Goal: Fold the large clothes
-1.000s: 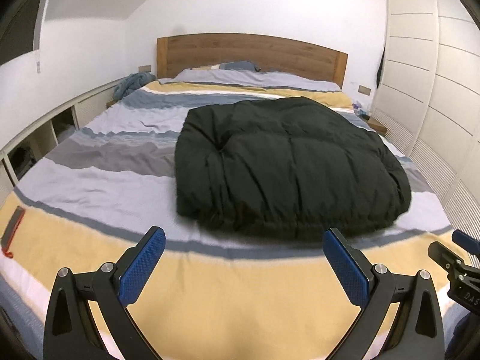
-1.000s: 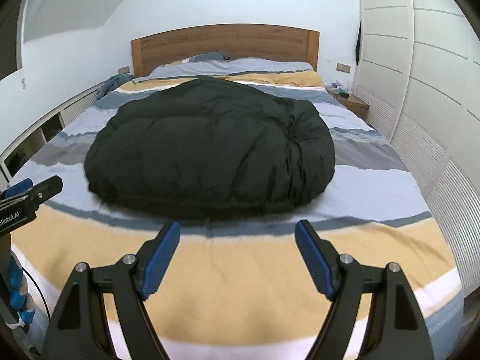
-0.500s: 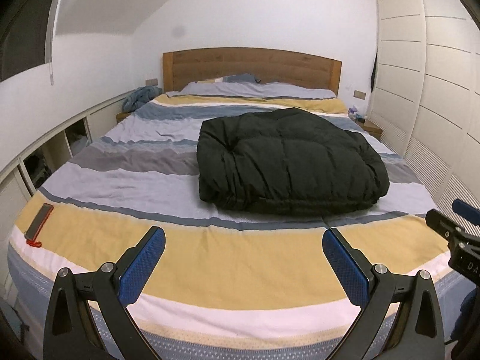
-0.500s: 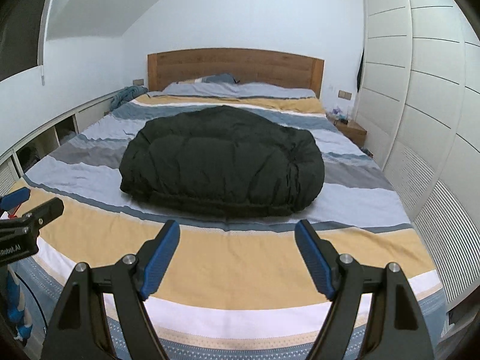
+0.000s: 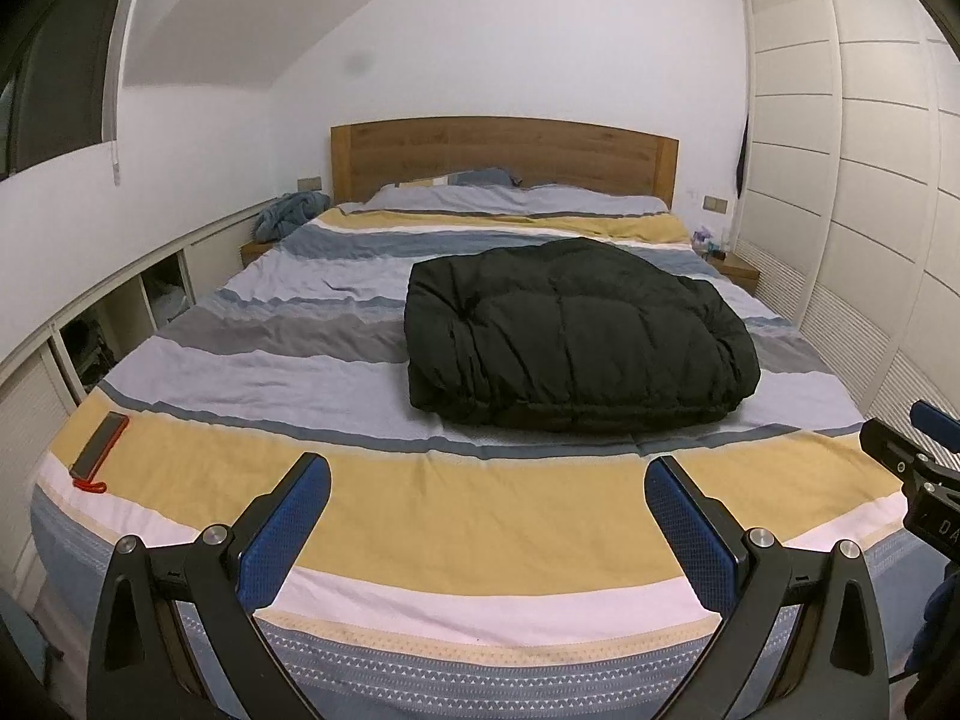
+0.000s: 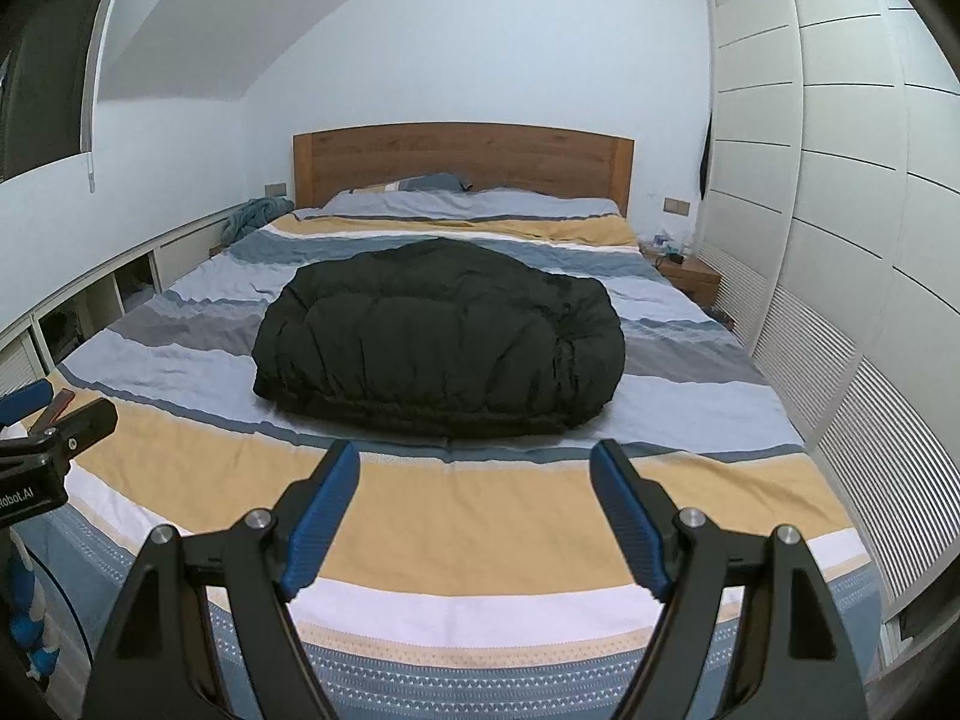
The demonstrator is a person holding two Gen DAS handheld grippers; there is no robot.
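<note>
A wide bed (image 5: 336, 498) fills the room, its striped cover in yellow, grey, blue and white running up to a wooden headboard (image 5: 504, 150). On the middle of it, toward the wardrobe (image 6: 840, 192) side, a black padded jacket (image 5: 570, 330) lies folded into a thick bundle. Both tools hang over the foot of the bed, well apart from the jacket. The left gripper (image 5: 487, 516) has its blue pads spread wide with nothing between them; the right gripper (image 6: 474, 510) is likewise spread wide and holds nothing. A phone (image 5: 99, 437) in a red-edged case rests near the bed's left corner.
</note>
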